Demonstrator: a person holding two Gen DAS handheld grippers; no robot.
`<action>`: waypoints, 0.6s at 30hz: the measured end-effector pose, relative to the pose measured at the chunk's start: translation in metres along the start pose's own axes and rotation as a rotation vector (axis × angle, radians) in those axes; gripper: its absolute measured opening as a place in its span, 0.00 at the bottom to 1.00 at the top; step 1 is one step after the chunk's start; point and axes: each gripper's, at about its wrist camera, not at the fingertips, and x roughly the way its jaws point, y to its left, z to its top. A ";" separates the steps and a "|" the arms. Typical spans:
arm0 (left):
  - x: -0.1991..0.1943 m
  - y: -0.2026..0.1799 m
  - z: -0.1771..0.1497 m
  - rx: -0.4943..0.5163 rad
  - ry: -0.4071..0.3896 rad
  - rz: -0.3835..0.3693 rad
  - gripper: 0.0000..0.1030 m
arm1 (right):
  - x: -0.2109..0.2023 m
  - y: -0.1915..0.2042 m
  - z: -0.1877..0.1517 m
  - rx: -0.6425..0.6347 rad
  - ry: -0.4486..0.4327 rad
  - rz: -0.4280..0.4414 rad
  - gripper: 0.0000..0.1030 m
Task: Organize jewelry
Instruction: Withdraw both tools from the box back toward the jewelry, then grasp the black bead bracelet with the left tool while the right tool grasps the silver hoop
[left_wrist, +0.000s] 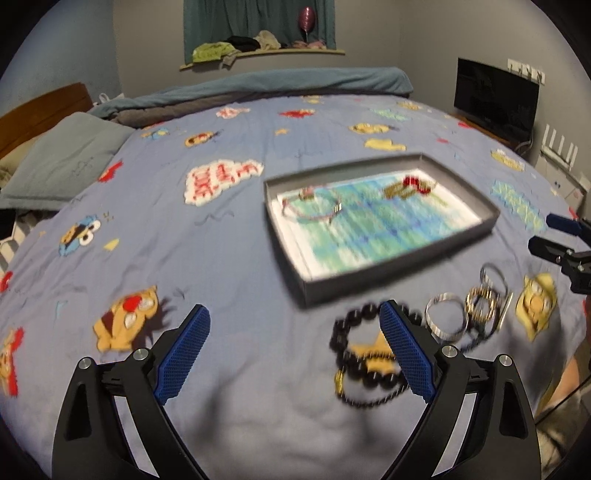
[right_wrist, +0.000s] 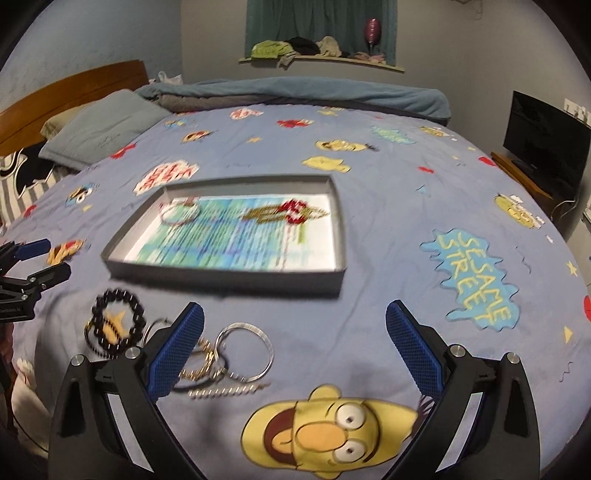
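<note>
My left gripper (left_wrist: 295, 314) hung wide open and empty; the black bead bracelet (left_wrist: 364, 349) lay on the bed (left_wrist: 221, 258) under its right jaw. My right gripper (right_wrist: 295, 314), equally spread and empty, was farther off, the tray (left_wrist: 458, 230) beyond.

Black claws (left_wrist: 295, 343), blue ribbed pads (right_wrist: 177, 350)

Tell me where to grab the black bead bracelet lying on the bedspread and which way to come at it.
Grip one side of the black bead bracelet across its strand, one jaw inside the loop and one outside. Come straight down from above: it lies flat on the bedspread, so there is probably no edge to catch from the side. The left gripper, jaws wide open, is nearest. Choose the side away from the silver bangle.
</note>
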 end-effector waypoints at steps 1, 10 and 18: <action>0.001 0.000 -0.006 -0.002 0.012 -0.001 0.90 | 0.001 0.002 -0.004 -0.005 0.005 0.004 0.94; 0.004 0.001 -0.042 -0.013 0.057 -0.040 0.90 | 0.000 0.014 -0.035 -0.042 0.026 0.034 0.95; 0.017 -0.009 -0.040 -0.052 0.049 -0.122 0.75 | 0.005 0.018 -0.050 -0.048 0.051 0.063 0.94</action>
